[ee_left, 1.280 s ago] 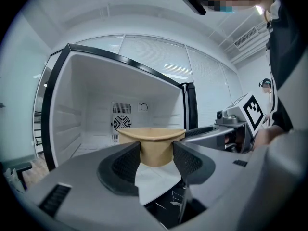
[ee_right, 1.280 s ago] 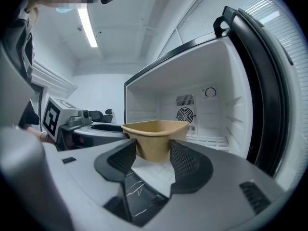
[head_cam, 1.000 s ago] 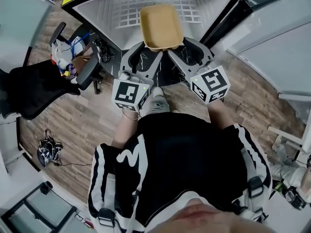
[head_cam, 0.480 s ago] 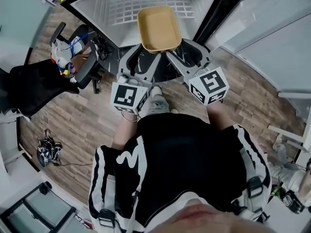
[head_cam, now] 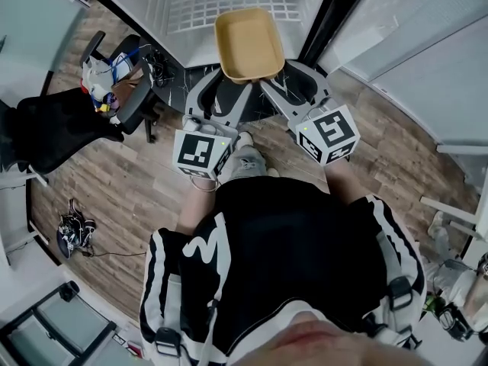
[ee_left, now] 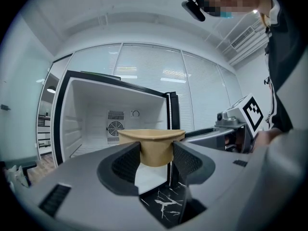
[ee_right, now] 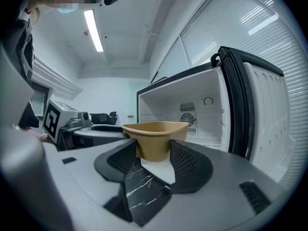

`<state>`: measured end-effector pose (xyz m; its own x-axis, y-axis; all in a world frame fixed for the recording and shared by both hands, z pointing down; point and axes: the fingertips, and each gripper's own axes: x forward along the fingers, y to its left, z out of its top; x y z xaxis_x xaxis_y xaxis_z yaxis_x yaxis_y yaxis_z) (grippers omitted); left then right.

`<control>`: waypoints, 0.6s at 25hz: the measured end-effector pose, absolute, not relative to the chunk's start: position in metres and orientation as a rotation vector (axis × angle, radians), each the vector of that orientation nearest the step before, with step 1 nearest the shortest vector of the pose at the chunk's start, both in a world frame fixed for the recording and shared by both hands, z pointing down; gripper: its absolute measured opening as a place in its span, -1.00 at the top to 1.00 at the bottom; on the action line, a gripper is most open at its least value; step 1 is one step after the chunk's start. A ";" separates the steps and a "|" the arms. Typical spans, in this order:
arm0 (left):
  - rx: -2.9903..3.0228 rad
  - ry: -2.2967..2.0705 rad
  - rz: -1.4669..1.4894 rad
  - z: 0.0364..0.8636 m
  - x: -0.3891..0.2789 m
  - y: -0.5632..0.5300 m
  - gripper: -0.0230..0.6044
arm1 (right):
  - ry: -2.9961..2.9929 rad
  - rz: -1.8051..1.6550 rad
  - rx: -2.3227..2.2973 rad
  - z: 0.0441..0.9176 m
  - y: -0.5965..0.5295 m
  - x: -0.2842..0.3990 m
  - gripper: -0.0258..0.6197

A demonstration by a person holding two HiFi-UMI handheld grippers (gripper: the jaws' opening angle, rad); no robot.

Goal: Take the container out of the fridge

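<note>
Since a second ago, the open white fridge [head_cam: 183, 10] has been sliding toward the 12 o'clock edge of the head view, so less of its white wire shelf [head_cam: 221, 6] is showing, while the tan rectangular paper-pulp container [head_cam: 249, 43] is staying between the two claws. It is hanging in the air in front of the fridge opening, at 12 o'clock from the person's black shirt with white stripes [head_cam: 297, 258], with a black marbled floor strip [head_cam: 259, 109] below it. Its inner surface is showing bare tan all over. The left gripper [head_cam: 229, 78] is clamping the container's near end from 7 o'clock, and in the left gripper view the left gripper [ee_left: 155, 160] is pressing both dark pads against the sides of the container [ee_left: 151, 146]. The right gripper [head_cam: 271, 81] is clamping the same end from 5 o'clock; in its own view the right gripper [ee_right: 153, 160] is squeezing the container [ee_right: 156, 138] likewise. Behind it the fridge [ee_right: 202, 109] is standing open, showing a round fan vent [ee_right: 187, 121] on its back wall. A black office chair [head_cam: 53, 132] is sitting at 9 o'clock on the brown wooden plank floor [head_cam: 114, 197].
</note>
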<state>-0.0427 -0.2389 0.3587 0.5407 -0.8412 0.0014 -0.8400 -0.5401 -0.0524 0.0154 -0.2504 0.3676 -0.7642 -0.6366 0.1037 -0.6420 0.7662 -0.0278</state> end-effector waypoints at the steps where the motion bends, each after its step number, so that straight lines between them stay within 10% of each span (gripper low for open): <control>1: -2.713 1.485 -0.039 0.358 -0.042 -0.237 0.23 | -2.871 0.095 1.038 0.367 -0.249 0.016 0.21; 15: -2.695 1.553 -0.051 0.363 -0.038 -0.204 0.23 | -2.889 0.112 0.983 0.371 -0.218 0.021 0.22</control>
<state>-0.0376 -0.2037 0.3631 0.5010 -0.8654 0.0132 -0.8644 -0.5011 -0.0428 0.0207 -0.2177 0.3712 -0.7895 -0.6045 0.1066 -0.6109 0.7906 -0.0412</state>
